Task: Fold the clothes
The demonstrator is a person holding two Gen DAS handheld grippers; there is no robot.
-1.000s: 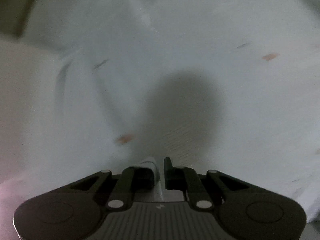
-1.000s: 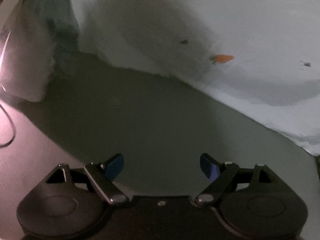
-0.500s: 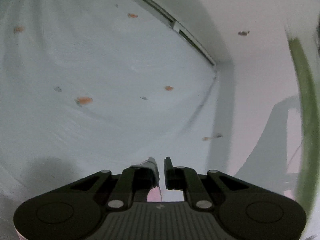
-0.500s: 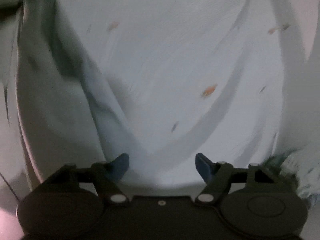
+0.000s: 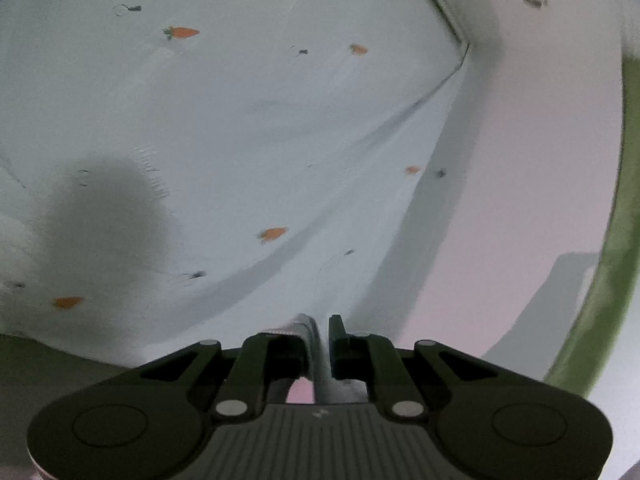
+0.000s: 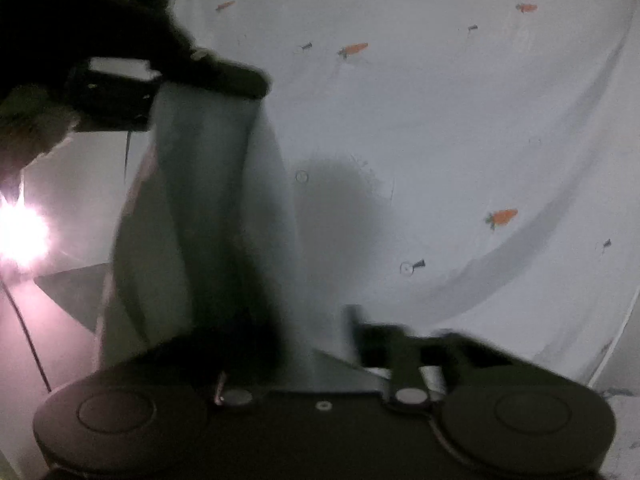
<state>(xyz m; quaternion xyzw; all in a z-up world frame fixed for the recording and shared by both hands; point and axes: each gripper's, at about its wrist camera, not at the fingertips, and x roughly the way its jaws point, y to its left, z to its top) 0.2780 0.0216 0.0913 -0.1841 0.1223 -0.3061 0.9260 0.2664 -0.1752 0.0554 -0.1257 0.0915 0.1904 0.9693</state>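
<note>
Newly snapped onto the white carrot-print garment [image 6: 420,128], right tongs [image 6: 320,344] and left tongs [image 5: 320,340] both pinch its taut edge.

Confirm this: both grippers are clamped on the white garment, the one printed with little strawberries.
Wrong in one respect: the print is little orange carrots, not strawberries, as the left wrist view shows most clearly. The rest stands: the left gripper and the right gripper are each shut on the white garment.
</note>
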